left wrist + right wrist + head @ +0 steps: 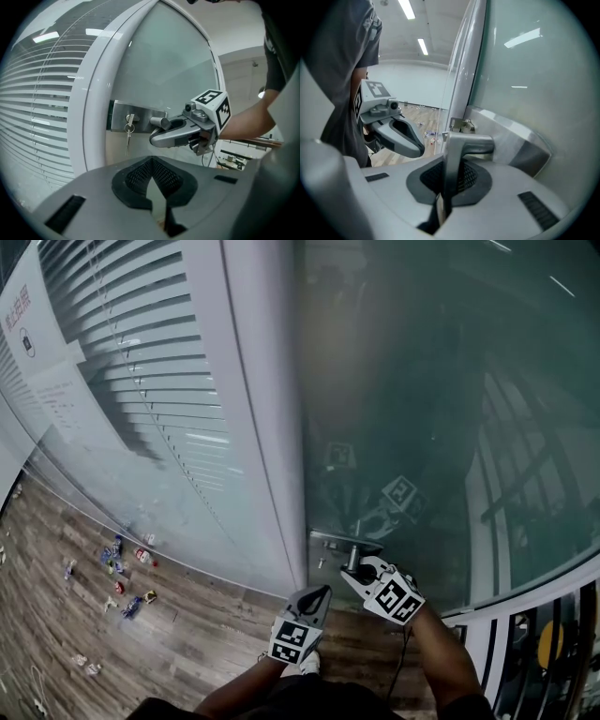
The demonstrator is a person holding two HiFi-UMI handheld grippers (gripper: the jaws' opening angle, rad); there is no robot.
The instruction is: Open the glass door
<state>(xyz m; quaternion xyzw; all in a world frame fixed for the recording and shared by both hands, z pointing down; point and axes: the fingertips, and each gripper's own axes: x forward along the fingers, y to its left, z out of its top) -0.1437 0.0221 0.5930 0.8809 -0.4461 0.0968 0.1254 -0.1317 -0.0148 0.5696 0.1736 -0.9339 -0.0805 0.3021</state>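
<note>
two grippers are closest. left gripper [322, 594] is pressed together with nothing in it. right gripper [356, 570] pinches the one metal handle [461, 146] on the glass door [431, 381], on the right. keys [127, 130] hang just left of the handle. blinds [141, 334] and one sign [26, 329], too small to read, are far left.

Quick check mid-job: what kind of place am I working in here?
Probably indoors in an office or commercial building: a frosted glass door in a white frame, slatted blinds beside it, a wood-look floor and strip ceiling lights.
</note>
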